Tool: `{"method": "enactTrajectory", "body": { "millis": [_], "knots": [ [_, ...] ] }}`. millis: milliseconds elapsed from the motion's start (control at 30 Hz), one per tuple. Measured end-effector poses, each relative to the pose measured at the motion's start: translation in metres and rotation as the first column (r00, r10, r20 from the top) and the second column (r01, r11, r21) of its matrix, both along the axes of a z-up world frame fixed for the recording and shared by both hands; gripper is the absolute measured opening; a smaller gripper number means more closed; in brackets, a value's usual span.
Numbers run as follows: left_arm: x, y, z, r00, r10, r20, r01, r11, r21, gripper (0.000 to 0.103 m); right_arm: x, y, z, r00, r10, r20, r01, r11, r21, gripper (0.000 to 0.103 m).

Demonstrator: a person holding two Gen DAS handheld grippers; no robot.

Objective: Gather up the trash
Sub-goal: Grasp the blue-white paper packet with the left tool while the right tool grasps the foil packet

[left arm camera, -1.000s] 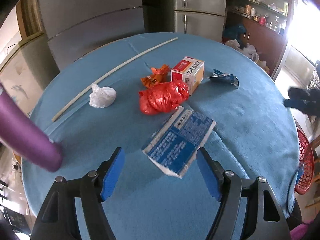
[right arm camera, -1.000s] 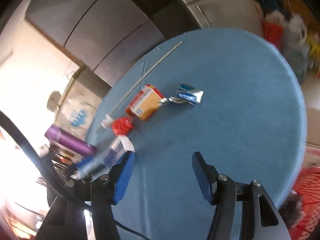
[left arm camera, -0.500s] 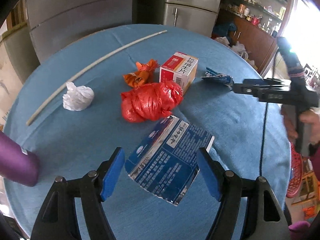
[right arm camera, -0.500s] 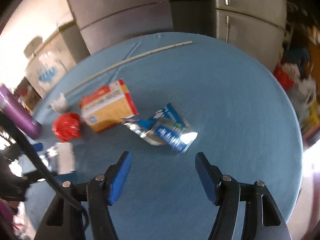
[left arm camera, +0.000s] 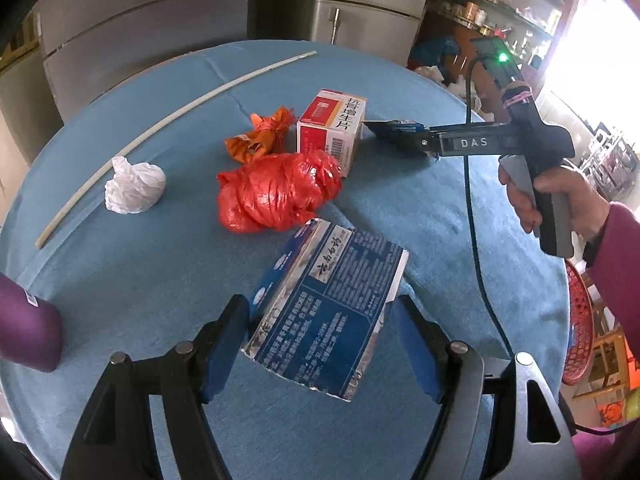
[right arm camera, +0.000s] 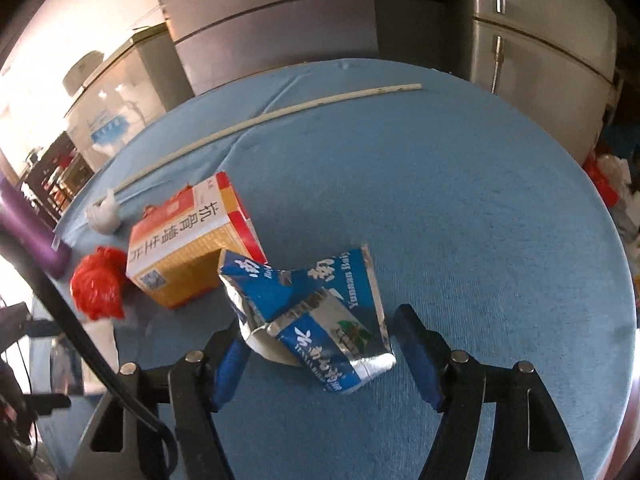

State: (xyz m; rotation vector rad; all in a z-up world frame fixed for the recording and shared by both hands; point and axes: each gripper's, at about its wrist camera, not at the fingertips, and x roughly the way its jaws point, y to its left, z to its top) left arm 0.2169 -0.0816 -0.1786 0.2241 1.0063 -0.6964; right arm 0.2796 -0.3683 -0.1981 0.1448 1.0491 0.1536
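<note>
Working across the blue worktop [left arm camera: 420,216] from the left, I note a purple bottle [left arm camera: 24,328] at the edge, a long white rod [left arm camera: 160,128], a white crumpled wad [left arm camera: 134,186], a red plastic bag [left arm camera: 276,196] with an orange wrapper [left arm camera: 260,138] behind it, and a red-and-white medicine box [left arm camera: 332,128]. My left gripper [left arm camera: 320,344] has its fingers spread, straddling the flattened blue carton [left arm camera: 332,304] without visible clamping. Further right, my right gripper [right arm camera: 320,360] likewise stands released, its fingers either side of the crumpled blue foil packet [right arm camera: 320,308], which lies just beside the medicine box.
</note>
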Motion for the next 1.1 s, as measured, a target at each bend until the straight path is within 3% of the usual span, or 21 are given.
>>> {"method": "enactTrajectory", "body": {
  "millis": [200,367,800,1100],
  "knots": [
    [-0.005,0.004,-0.004,0.999,0.031,0.012,-0.031,0.999,-0.027,0.075,-0.012,0.004,0.004,0.999,-0.053,-0.006,0.054,0.998,0.026,0.041],
    [-0.012,0.014,-0.002,0.997,0.074,0.009,-0.073,0.996,-0.055,0.072,-0.023,0.006,0.005,0.997,-0.066,-0.028,0.068,0.994,0.08,0.034],
    [-0.044,0.053,0.002,0.986,0.166,-0.017,-0.167,0.98,-0.108,0.068,-0.128,0.023,0.015,0.99,-0.135,-0.025,0.136,0.93,0.34,0.034],
    [-0.064,0.06,0.01,0.981,0.196,-0.004,-0.194,0.973,-0.127,0.064,-0.198,0.043,0.032,0.991,-0.133,0.003,0.121,0.91,0.396,0.034]
  ]
}}
